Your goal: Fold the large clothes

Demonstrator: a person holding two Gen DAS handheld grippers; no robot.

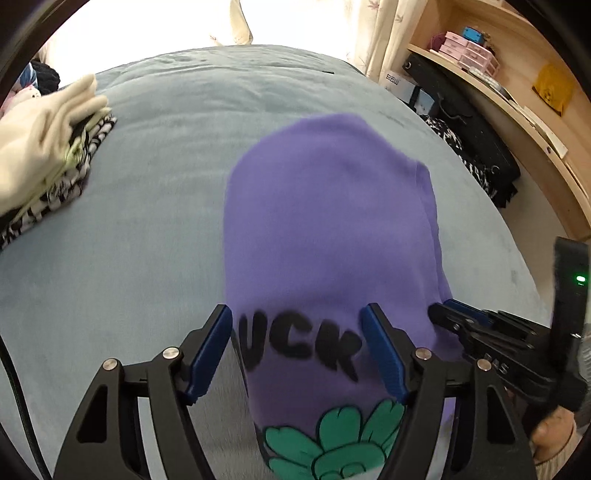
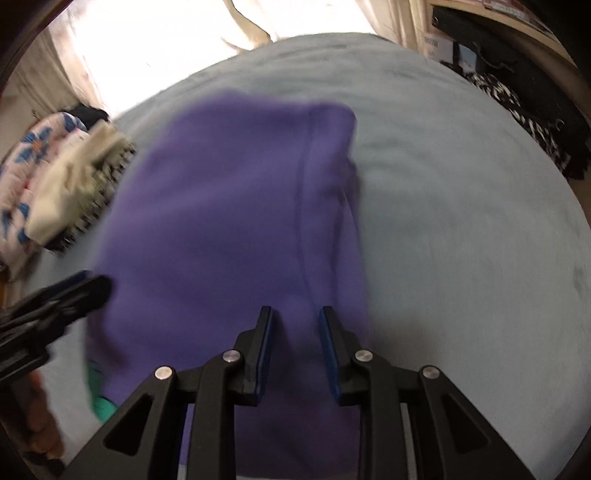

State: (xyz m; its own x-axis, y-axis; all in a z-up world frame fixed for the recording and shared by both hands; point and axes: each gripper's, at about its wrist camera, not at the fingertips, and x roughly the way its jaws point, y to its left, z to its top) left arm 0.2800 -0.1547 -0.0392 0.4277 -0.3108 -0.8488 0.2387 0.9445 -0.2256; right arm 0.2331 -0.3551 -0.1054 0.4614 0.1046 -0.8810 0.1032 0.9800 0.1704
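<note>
Left hand-held gripper (image 1: 297, 339): jaws spread wide over the printed end of the purple garment (image 1: 325, 221), pads clear of the cloth, gripping nothing. Far left, at the bed's edge: stack of folded clothes (image 1: 48, 155), cream piece on top, black-and-white patterned pieces beneath; a flowered quilt (image 2: 22, 177) lies behind it in the right wrist view. Centre: grey-blue bed cover (image 1: 147, 240), smooth and bare between the stack and the garment. The purple garment lies flat along the middle of the bed, black lettering and a green flower print (image 1: 332, 443) at its near end, a seam running lengthwise near its right edge. Right hand-held gripper (image 2: 296, 350): jaws narrowly parted above that seam; blur hides whether the pads touch the cloth. Beyond the garment's right edge the cover is bare to the bed's rim. Far right: dark patterned fabric (image 1: 476, 166) at the bedside, then a wooden shelf (image 1: 517, 92) with pink boxes (image 1: 469, 51). Behind the bed: bright window with pale curtains (image 1: 380, 33).
</note>
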